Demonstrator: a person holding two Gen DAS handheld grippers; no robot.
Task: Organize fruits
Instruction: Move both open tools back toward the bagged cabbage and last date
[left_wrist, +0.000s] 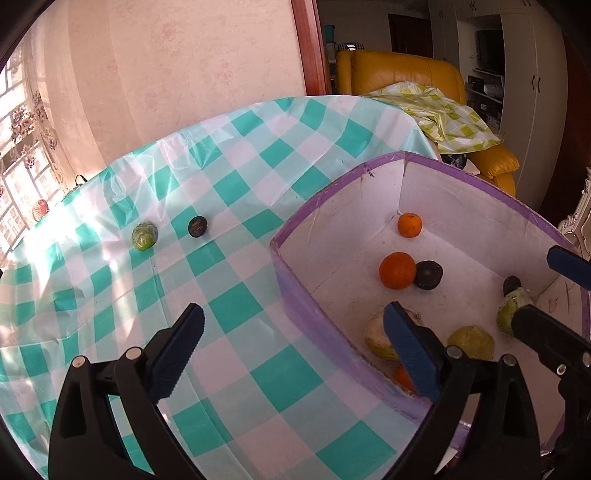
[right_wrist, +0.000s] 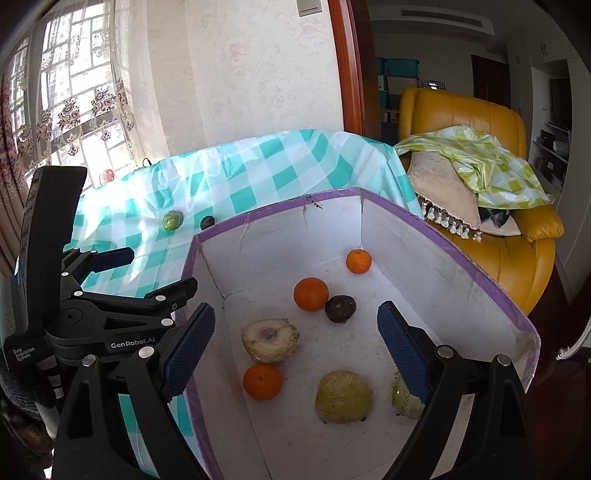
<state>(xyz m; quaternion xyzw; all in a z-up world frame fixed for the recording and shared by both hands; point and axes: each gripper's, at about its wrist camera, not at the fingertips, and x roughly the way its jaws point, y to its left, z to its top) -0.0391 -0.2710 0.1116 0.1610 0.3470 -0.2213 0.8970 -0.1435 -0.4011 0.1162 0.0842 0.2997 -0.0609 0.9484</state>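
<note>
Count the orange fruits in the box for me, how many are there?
3. One orange sits in the far corner of the box, one in the middle touching a dark fruit, one nearest the camera by the left wall. None looks hidden.

Teal-and-white checks all over the worktop cloth (left_wrist: 236, 280). The box (right_wrist: 461, 266) shows a purple rim and white inside. In it, bright orange fruits (right_wrist: 311, 294), a dark one (right_wrist: 340, 308), pale yellow-green ones (right_wrist: 343, 397). Mustard-yellow armchair (right_wrist: 517, 273) behind, draped in a lime-checked sheet (right_wrist: 491, 166).
</note>
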